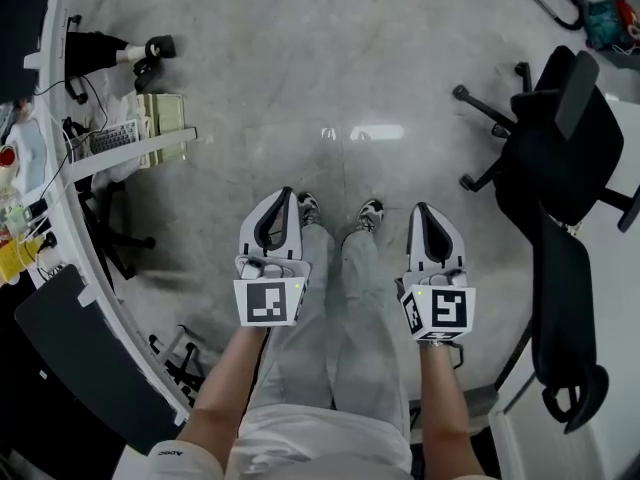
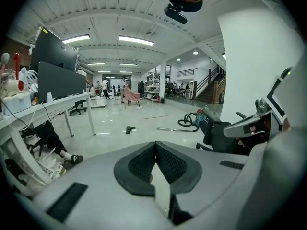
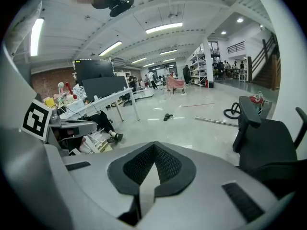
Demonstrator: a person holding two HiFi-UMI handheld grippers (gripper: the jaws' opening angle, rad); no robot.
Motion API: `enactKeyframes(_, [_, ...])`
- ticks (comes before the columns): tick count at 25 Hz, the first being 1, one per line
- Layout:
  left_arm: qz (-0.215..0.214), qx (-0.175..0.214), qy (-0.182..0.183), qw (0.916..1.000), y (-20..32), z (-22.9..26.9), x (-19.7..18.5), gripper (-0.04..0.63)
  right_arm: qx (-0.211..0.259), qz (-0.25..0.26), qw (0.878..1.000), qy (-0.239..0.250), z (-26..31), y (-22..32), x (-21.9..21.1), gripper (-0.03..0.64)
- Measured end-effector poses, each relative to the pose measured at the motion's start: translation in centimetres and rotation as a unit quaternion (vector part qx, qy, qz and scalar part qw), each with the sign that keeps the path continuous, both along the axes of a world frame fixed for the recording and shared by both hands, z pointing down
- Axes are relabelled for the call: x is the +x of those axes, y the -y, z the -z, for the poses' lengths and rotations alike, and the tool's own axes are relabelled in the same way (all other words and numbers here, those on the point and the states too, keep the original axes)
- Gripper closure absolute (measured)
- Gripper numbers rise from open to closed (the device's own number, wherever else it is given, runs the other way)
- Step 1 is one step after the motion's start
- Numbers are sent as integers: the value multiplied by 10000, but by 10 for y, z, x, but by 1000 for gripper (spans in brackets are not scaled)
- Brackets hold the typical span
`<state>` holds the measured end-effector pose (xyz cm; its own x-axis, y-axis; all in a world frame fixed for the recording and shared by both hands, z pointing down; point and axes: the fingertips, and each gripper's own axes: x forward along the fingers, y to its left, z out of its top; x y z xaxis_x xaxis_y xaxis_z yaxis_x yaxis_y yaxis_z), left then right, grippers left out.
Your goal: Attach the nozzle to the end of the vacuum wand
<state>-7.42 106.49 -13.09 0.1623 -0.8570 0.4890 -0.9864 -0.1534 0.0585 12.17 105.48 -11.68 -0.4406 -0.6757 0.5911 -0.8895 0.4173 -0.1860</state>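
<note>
Left gripper (image 2: 155,146) closed, pads together, nothing held | right gripper (image 3: 153,147) likewise closed and empty | both side by side above the person's legs (image 1: 340,308) | black office chair (image 3: 266,150) near on the right | farther out on the floor (image 3: 192,128): small black piece, probably the nozzle (image 3: 167,116), lying apart from the metal wand (image 3: 220,122) | beyond, coiled vacuum hose (image 3: 233,111)

The glossy grey floor (image 1: 330,78) carried a black office chair (image 1: 560,128) at the right of the head view. In the right gripper view, a small black nozzle (image 3: 167,116) lay on it at centre. A long metal wand (image 3: 223,122) lay apart to its right, near a coiled black hose (image 3: 232,112).
</note>
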Motion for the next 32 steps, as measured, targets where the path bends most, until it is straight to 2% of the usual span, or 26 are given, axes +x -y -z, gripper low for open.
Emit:
enactKeyframes(7, [-25,-8,48,10000,11,-1,18,586,-72,-8,9997,236,-4,4,10,612])
enactKeyframes(12, [110,109,224,9996,23,13,24,586,-98,-16,9990,427,1,14,24,612])
enactKeyframes(16, [19,329,234,9992,34,29,35,586,75,272,9978,604,12,30,28,612])
enactKeyframes(19, [-136,473,574,9971,37,31,38,586,121,430,9973,587,10,37,23,612])
enactKeyframes(21, [-564,332,983,9930,35,23,40,586,65,487,9970,603,4,42,15,612])
enactKeyframes(22, [-739,265,1064,9912,36,17,40,586,37,487,9970,599,0,47,11,612])
enactKeyframes(28, [-978,294,849,9911,76,-7,23,586,-185,323,9986,376,-17,86,-15,612])
enactKeyframes(32, [-1278,182,481,9905,113,-8,-5,586,-488,185,9983,263,-30,114,-43,612])
